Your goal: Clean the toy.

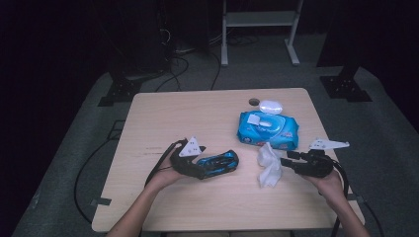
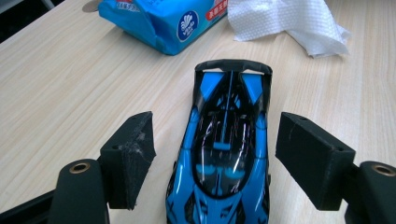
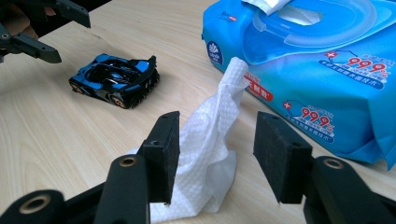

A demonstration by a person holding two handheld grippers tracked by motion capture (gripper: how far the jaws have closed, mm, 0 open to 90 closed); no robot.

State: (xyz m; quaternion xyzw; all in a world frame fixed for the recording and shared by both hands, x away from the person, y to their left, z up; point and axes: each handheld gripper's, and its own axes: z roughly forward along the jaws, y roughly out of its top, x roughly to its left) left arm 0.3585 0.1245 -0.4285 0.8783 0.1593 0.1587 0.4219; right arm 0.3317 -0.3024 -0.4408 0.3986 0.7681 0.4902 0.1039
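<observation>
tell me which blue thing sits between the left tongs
The toy car, blue and black, lies on the table between the open left tongs. The other blue thing, the wipes pack, lies farther off with its lid open.

The high view is dim: the room around the table (image 1: 148,207) lies almost black, while the pale tabletop is lit evenly from above, with faint, soft shadows. The picture is soft and slightly grainy. Both gripper views are brighter and sharper. In the left gripper view, white glints streak the glossy roof of the toy car (image 2: 224,149). In the right gripper view the wipe pack (image 3: 327,84) shows a mild sheen, and the nearest black parts at the bottom edge are blurred.
</observation>
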